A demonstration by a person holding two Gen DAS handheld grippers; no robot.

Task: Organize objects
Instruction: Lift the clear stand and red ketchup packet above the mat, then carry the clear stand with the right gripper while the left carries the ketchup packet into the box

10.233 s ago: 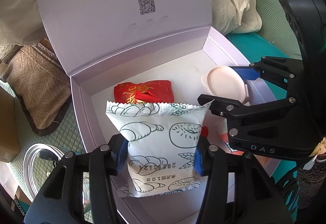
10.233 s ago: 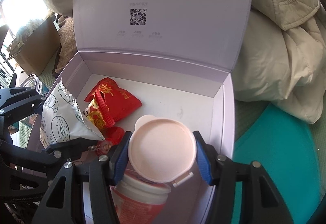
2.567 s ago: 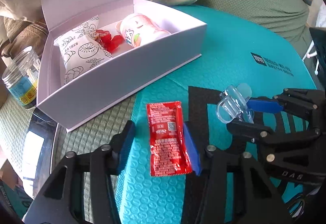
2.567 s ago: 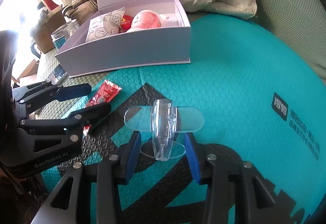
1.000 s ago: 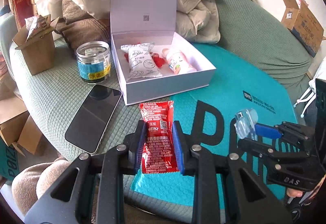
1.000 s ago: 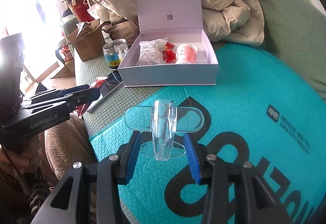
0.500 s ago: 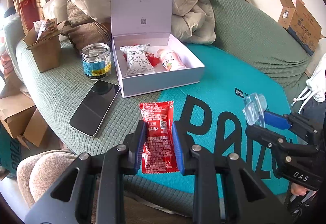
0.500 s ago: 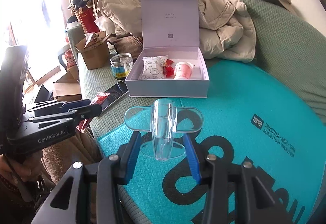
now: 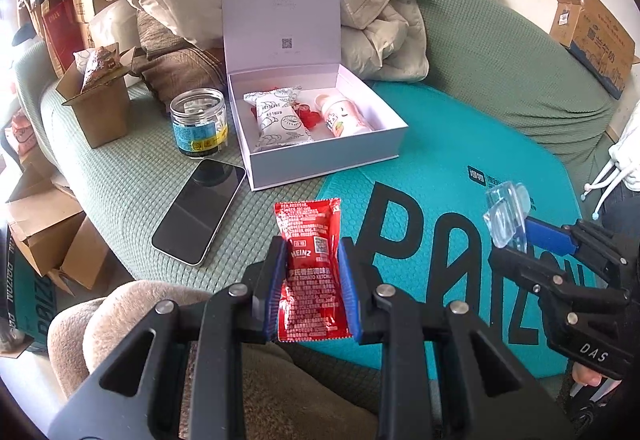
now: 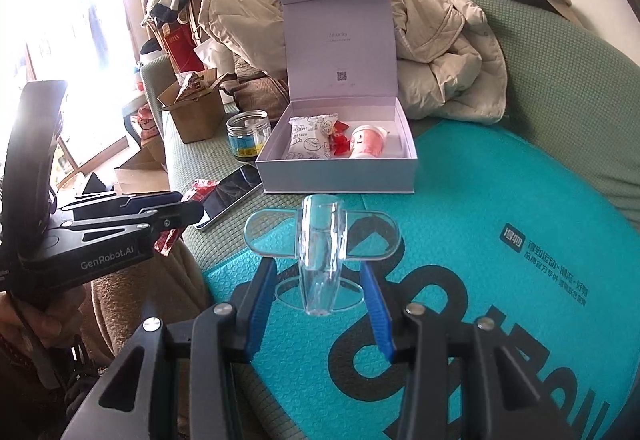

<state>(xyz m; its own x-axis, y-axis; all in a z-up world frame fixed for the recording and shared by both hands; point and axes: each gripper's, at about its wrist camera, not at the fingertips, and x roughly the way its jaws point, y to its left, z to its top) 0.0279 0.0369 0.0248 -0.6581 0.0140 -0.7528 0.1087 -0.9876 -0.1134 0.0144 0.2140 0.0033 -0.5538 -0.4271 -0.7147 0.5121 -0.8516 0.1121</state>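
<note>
My left gripper [image 9: 312, 272] is shut on a red Heinz ketchup sachet [image 9: 310, 264], held up above the near edge of the teal mat [image 9: 448, 159]. My right gripper [image 10: 320, 276] is shut on a clear plastic clip-like piece [image 10: 320, 252], also lifted off the mat. The white gift box [image 9: 320, 159] stands open beyond both, lid upright. In it lie a white bread-print snack bag [image 9: 278, 119], red candy wrappers [image 9: 308, 115] and a pink cup [image 9: 344, 115] on its side. The right gripper [image 9: 516, 232] shows at the right in the left wrist view.
A black phone [image 9: 200, 211] lies on the green sofa cover left of the box, with a clear jar [image 9: 199, 121] and a brown paper box [image 9: 96, 103] behind it. Beige jackets [image 9: 380, 31] are piled behind the box. Cardboard cartons [image 9: 44, 228] sit at the far left.
Both grippers have drawn back and risen a little with their loads, so the box and sofa look smaller and farther. Neither grip has changed.
</note>
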